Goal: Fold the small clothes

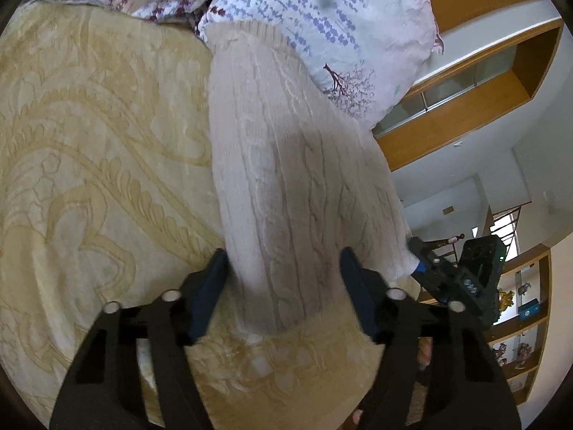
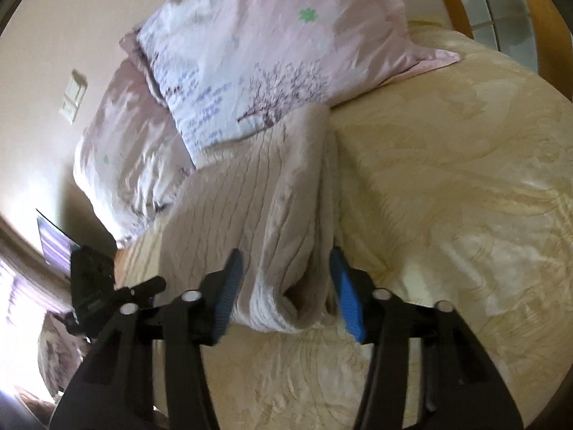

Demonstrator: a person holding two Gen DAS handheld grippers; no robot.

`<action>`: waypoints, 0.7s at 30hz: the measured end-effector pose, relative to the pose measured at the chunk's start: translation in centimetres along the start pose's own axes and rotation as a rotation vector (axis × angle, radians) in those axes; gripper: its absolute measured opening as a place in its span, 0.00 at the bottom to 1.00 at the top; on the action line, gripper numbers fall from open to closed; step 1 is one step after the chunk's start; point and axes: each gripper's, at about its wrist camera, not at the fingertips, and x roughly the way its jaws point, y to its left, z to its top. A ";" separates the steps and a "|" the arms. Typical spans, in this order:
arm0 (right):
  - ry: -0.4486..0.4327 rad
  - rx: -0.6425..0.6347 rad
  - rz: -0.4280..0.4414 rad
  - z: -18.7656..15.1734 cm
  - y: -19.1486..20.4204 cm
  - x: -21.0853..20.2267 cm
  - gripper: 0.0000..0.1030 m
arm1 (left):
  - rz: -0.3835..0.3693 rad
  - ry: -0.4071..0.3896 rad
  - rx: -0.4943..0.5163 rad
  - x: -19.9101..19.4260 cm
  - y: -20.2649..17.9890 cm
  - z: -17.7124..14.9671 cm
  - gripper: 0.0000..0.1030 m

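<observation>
A cream cable-knit sweater (image 1: 286, 165) lies folded into a long strip on the bed, its far end against the pillows. My left gripper (image 1: 283, 261) straddles the strip's near end. One pad sits at the left edge and the other rests on the knit, which lies flat and unpinched between them. In the right wrist view the same sweater (image 2: 250, 193) bunches into a raised fold between the blue pads (image 2: 345, 297) of my right gripper (image 2: 286, 268), which press on it from both sides. The right gripper's black body (image 1: 465, 272) shows at the sweater's right edge.
The bed wears a yellow patterned cover (image 1: 89, 143). Two floral pillows (image 2: 250, 53) lie at its head, touching the sweater's far end. A wooden headboard and shelves (image 1: 483, 82) stand to the right, and a pale wall with a switch plate (image 2: 73, 95) is behind the pillows.
</observation>
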 end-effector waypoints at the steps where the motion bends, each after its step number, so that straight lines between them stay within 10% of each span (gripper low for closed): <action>1: 0.002 -0.008 -0.015 -0.1 0.0 0.2 0.30 | 0.004 0.000 -0.008 0.1 0.1 -0.1 0.48; 7: -0.084 -0.058 -0.013 -0.2 0.7 -1.4 0.10 | 0.008 -0.018 0.010 -0.2 0.2 -0.5 0.21; 21: -0.027 0.012 -0.081 -1.8 -2.3 -0.1 0.10 | -0.037 -0.015 -0.002 -0.8 0.6 -2.9 0.23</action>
